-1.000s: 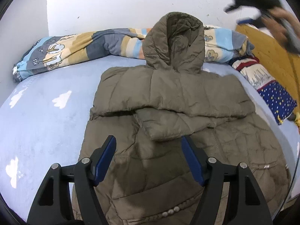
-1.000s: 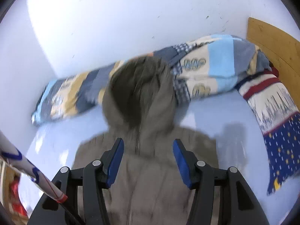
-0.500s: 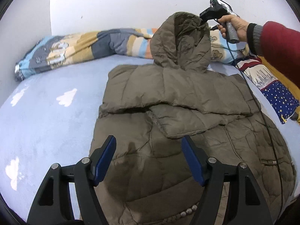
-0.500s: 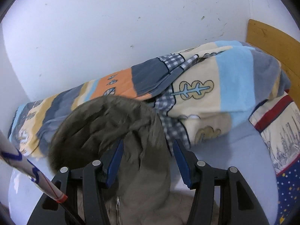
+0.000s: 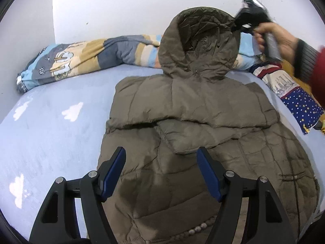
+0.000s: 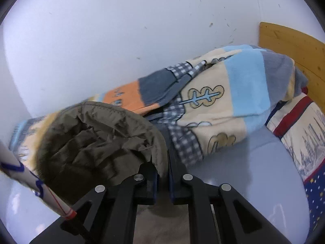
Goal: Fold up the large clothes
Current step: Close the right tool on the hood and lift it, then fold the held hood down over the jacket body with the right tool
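Now | coat (image 5: 195, 142) flat on bed (image 5: 50, 134), hood (image 5: 199, 42) at 12 o'clock | right gripper (image 6: 162, 170) clamped on hood rim, seemingly lifting it | left gripper (image 5: 161, 172) jaws apart over coat, at 6 o'clock

Hooded quilted jacket (image 5: 203, 142), olive-brown, matte. Laid flat on its front, sleeves folded across the back. Hood (image 5: 199, 42) raised upright at the far end, rim pinched, creased lining facing forward.

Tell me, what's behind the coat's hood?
Behind the hood lies a striped cartoon blanket bunched against the white wall. The hood covers the blanket's middle, so that part is hidden.
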{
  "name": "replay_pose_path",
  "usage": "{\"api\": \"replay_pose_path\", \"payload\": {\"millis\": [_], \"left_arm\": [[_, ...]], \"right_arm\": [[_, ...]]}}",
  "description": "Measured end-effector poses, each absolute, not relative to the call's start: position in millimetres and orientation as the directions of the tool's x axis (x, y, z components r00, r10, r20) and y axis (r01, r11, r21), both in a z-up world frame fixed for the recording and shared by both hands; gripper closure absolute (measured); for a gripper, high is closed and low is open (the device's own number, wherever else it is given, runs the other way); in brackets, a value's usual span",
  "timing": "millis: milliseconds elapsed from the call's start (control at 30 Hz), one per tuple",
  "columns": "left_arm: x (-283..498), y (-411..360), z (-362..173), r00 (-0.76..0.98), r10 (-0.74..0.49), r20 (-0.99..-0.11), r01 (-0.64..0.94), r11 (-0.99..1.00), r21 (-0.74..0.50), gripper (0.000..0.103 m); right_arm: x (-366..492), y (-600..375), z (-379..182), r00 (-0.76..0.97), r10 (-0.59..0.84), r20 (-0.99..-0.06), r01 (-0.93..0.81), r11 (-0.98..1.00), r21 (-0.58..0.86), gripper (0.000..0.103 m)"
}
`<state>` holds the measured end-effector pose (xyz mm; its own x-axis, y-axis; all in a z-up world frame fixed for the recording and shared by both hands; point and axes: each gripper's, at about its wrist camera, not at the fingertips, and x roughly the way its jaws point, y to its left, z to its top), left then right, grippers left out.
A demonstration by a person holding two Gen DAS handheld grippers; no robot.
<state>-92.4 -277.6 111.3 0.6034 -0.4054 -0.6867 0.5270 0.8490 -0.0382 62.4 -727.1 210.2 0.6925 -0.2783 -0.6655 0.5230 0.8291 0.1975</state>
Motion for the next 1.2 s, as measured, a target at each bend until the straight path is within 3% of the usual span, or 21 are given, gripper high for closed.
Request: {"api": "replay_pose_path", "payload": {"millis": [267, 467, 600, 667, 867, 933, 1000, 1067, 1200], "left_arm": [[-106, -277, 151, 0.634, -0.453, -0.627, 0.529, 0.845, -0.076, 0.032], [-105, -281, 160, 0.611, -0.485, -0.625, 0.528, 0.838, -0.134, 0.032], [-105, -291, 153, 0.607, -0.468, -0.643, 0.528, 0.842, -0.114, 0.032], [-104, -294, 152, 0.611, -0.457, -0.646, 0.525, 0.845, -0.102, 0.032], [-102, -304, 140, 0.621, -0.428, -0.657, 0.531, 0.846, -0.049, 0.032], [-103, -308, 136, 0.614, -0.423, -0.666, 0.534, 0.844, -0.044, 0.032], [-107, -313, 136, 0.614, -0.424, -0.666, 0.543, 0.839, -0.034, 0.032], [-111, -318, 135, 0.619, -0.422, -0.662, 0.553, 0.833, -0.014, 0.032], [-113, -324, 140, 0.632, -0.415, -0.655, 0.559, 0.829, 0.014, 0.032]], "right_arm": [[-86, -629, 241, 0.762, -0.204, -0.615, 0.407, 0.889, 0.209, 0.095], [-204, -569, 187, 0.737, -0.185, -0.650, 0.435, 0.866, 0.246, 0.095], [-209, -557, 122, 0.625, -0.321, -0.712, 0.466, 0.885, 0.010, 0.096], [-197, -578, 86, 0.558, -0.256, -0.789, 0.478, 0.877, 0.054, 0.096], [-189, -594, 67, 0.535, -0.205, -0.820, 0.483, 0.870, 0.097, 0.095], [-191, -595, 74, 0.545, -0.209, -0.812, 0.472, 0.877, 0.091, 0.092], [-193, -597, 86, 0.551, -0.201, -0.810, 0.456, 0.885, 0.091, 0.069], [-197, -594, 95, 0.554, -0.172, -0.814, 0.442, 0.890, 0.113, 0.055], [-208, -584, 111, 0.557, -0.169, -0.813, 0.413, 0.906, 0.095, 0.054]]}}
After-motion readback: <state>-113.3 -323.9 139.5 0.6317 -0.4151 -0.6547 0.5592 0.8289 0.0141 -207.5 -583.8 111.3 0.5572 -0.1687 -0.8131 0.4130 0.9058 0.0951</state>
